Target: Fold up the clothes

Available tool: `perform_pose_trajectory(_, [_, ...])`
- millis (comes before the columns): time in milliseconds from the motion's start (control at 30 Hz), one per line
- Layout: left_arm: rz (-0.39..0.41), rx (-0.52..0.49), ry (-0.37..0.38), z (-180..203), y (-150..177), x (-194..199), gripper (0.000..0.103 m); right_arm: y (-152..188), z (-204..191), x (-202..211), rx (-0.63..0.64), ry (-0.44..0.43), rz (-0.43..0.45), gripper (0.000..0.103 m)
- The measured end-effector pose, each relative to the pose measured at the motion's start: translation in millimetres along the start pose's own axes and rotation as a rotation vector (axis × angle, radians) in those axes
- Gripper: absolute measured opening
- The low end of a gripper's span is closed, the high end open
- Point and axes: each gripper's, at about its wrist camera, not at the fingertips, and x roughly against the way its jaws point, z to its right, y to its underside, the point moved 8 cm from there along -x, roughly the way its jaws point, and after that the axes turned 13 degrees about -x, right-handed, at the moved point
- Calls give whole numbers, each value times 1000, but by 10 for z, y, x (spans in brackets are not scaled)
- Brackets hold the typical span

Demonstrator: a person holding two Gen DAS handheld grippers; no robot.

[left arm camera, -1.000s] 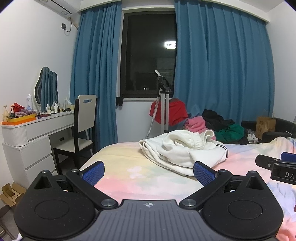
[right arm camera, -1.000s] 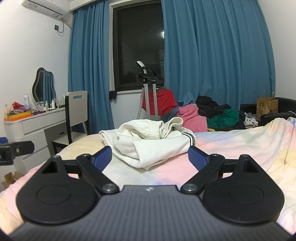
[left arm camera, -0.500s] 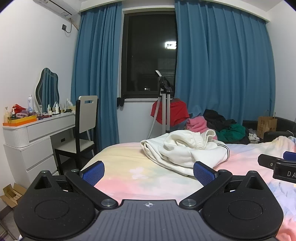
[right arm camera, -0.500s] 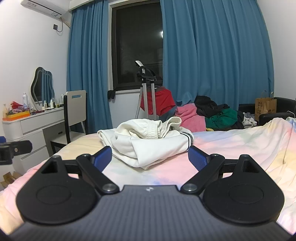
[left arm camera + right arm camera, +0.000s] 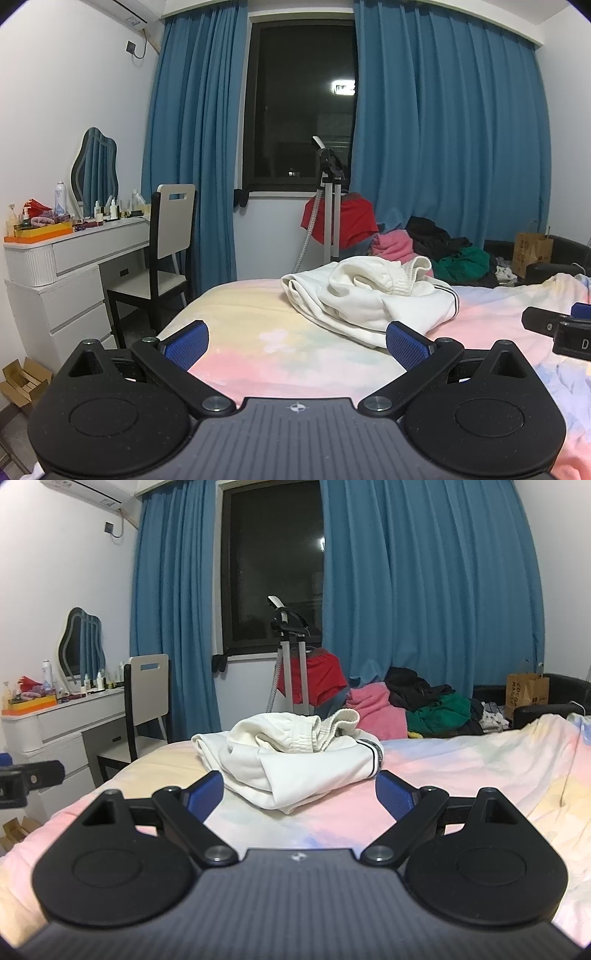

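Observation:
A crumpled white garment point(image 5: 369, 295) point(image 5: 291, 757) with a ribbed waistband and a dark stripe lies bunched on the pastel bedspread point(image 5: 266, 343) point(image 5: 461, 771). My left gripper point(image 5: 297, 338) hovers open over the bed, short of the garment and a little left of it, with nothing between its blue pads. My right gripper point(image 5: 299, 792) is open too, low over the bed, the garment just beyond its fingertips. Each gripper shows at the edge of the other's view.
A white dressing table point(image 5: 74, 254) with bottles and a mirror stands at the left, a chair point(image 5: 166, 251) beside it. Behind the bed are a garment steamer stand point(image 5: 328, 206), a heap of coloured clothes point(image 5: 436, 247) and a paper bag point(image 5: 532, 251). Blue curtains frame a dark window.
Both grippers have drifted slightly toward the white garment, which looks a bit larger in the right wrist view. Both stay open; the garment has not moved.

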Motion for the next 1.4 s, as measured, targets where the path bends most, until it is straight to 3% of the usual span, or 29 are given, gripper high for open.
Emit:
perform_pose_trajectory(333, [-60,25,96,202,55,-380,102,-191,215,74,-183,-17,30,90])
perform_pose_trajectory(367, [-68,20,108,268,27,-491,101,-192,241,62,-192,-15,30,83])
perform_pose_trajectory(400, [-75,12,120,339,-2,-606,101,-192,267,49,-200,-13,30,62])
perform_pose_trajectory(467, [-84,-28,137,526,-80,-890,101,-160,330,-18,-210,13,17,38])
perform_pose_trajectory(500, [-87,-49,143,626,-124,-1045,100,-142,362,-53,-215,27,11,19])
perform_pose_trajectory(533, [-86,-66,147,727,-178,-1223,99,-122,398,-85,-228,35,9,16])
perform_pose_trajectory(700, [-112,-61,183,1227,-517,-2345,92,-13,593,-306,-241,78,33,16])
perform_pose_trajectory(867, [-130,-119,153,1781,-883,-3513,90,188,856,-680,-317,117,-10,16])
perform_pose_trajectory(1000, [-229,-116,110,2150,-989,-4447,88,461,1094,-1069,-407,138,-85,17])
perform_pose_trajectory(1100, [-322,-129,20,2269,-852,-4993,85,641,1214,-1324,-450,158,-132,17])
perform_pose_trajectory(1133, [-346,-136,-2,2304,-796,-5120,84,684,1237,-1386,-460,158,-145,17])
perform_pose_trajectory(1200, [-348,-144,-41,2347,-754,-5262,70,735,1252,-1465,-470,148,-151,17])
perform_pose_trajectory(1267, [-323,-125,-60,2319,-771,-5277,46,781,1250,-1496,-468,133,-149,17])
perform_pose_trajectory(1400, [-233,-54,-54,2119,-932,-5066,38,786,1254,-1504,-477,131,-129,17])
